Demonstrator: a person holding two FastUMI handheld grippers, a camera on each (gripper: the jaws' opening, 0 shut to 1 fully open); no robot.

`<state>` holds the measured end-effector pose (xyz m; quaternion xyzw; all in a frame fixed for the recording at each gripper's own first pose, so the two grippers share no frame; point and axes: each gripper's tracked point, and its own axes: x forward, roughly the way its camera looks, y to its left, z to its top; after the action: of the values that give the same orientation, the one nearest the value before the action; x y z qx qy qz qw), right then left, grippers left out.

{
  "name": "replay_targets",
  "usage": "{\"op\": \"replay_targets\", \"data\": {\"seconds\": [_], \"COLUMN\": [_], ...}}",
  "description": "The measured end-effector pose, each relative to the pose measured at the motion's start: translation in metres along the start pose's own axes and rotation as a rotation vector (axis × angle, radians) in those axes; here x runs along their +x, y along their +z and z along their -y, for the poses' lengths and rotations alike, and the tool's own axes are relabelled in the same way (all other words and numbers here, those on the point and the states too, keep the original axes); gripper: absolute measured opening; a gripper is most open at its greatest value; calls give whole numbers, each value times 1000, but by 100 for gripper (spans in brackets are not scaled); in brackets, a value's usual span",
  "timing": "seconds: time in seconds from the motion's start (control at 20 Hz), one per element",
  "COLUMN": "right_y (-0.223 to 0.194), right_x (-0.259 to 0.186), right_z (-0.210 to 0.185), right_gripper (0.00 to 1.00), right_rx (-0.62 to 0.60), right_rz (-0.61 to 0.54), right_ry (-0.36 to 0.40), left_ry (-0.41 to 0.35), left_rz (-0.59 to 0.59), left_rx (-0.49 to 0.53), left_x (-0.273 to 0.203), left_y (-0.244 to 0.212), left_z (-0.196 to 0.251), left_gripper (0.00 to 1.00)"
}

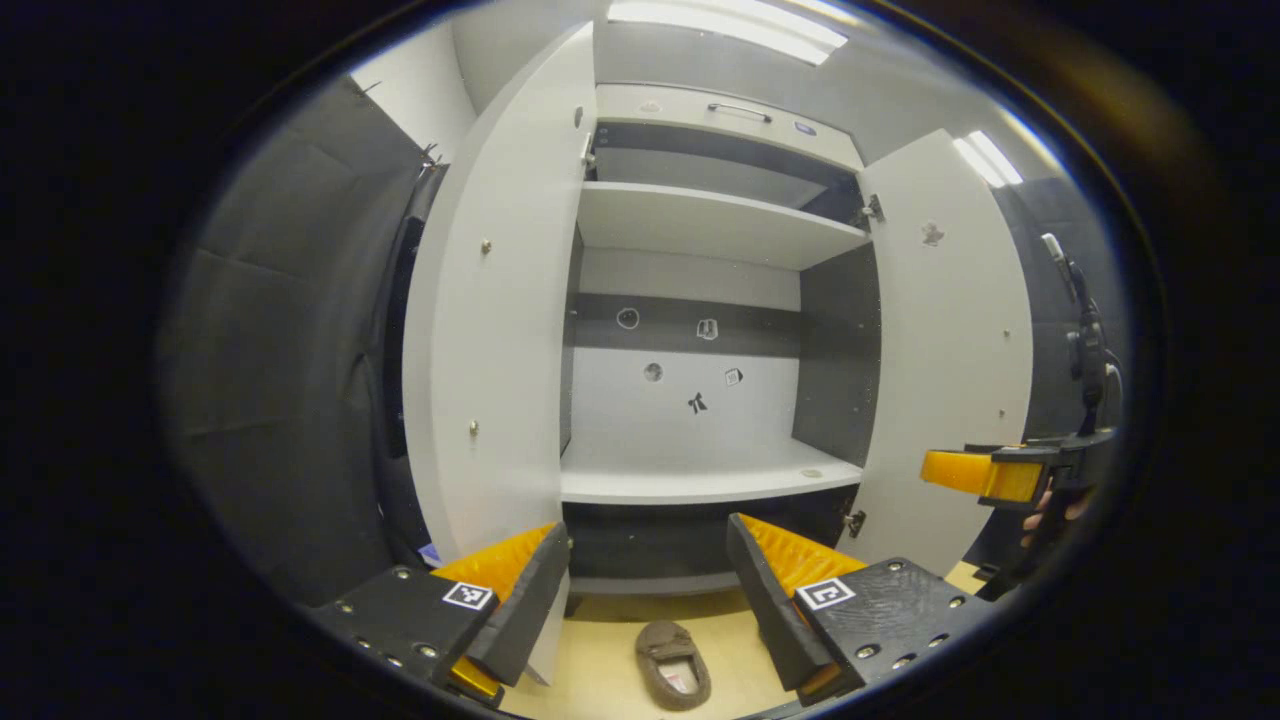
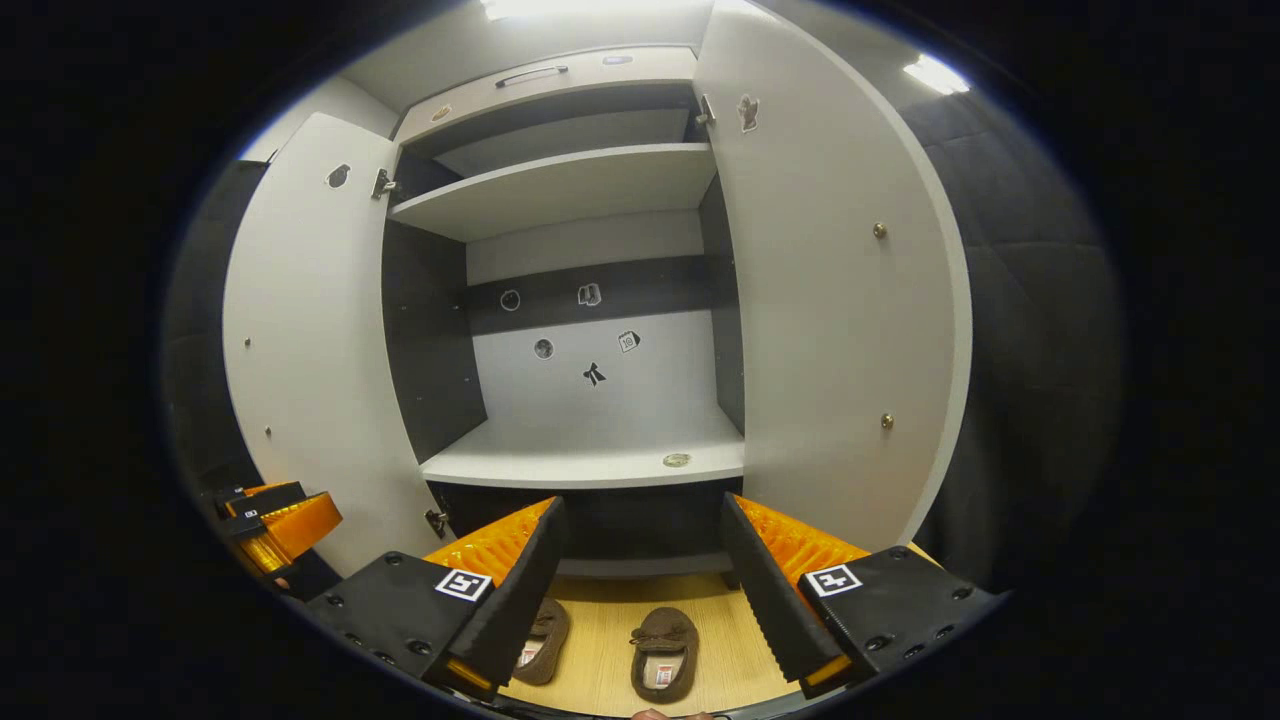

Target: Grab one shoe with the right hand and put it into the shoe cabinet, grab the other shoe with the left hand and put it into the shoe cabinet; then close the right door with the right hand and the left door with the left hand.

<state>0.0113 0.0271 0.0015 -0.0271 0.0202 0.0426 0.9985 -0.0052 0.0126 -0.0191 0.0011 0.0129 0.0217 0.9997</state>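
Note:
Two brown slipper shoes lie on the wooden floor before the open shoe cabinet [image 2: 585, 455]. In the right gripper view one shoe [image 2: 664, 652] sits between my right gripper's fingers and the other shoe [image 2: 540, 640] is half hidden behind the left finger. My right gripper [image 2: 640, 590] is open above them, holding nothing. In the left gripper view one shoe [image 1: 673, 663] lies on the floor below my open left gripper [image 1: 648, 590]. The right gripper [image 1: 985, 474] also shows far right there, held by a hand. Both cabinet doors, left door [image 1: 490, 330] and right door [image 2: 840, 300], stand wide open.
The cabinet has a bare lower shelf [image 1: 700, 480] and an upper shelf [image 1: 700, 220], with a drawer and handle [image 1: 738, 108] on top. Small stickers dot its back wall. A small round object [image 2: 677, 460] lies on the lower shelf edge. Black cloth walls flank both sides.

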Motion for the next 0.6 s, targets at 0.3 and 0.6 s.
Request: {"op": "replay_targets", "data": {"seconds": [0.3,0.6], "right_y": [-15,-63], "right_x": [10,26], "right_z": [-19,-29], "right_gripper": [98,98], "right_rx": [39,55], "right_rz": [-90,-217], "right_ry": [66,81], "left_ry": [5,22], "left_rz": [-10,-24], "left_rx": [-9,-12], "left_x": [-1,-9], "left_y": [-1,-9], "left_z": [-6,-7], "left_gripper": [93,89]}}
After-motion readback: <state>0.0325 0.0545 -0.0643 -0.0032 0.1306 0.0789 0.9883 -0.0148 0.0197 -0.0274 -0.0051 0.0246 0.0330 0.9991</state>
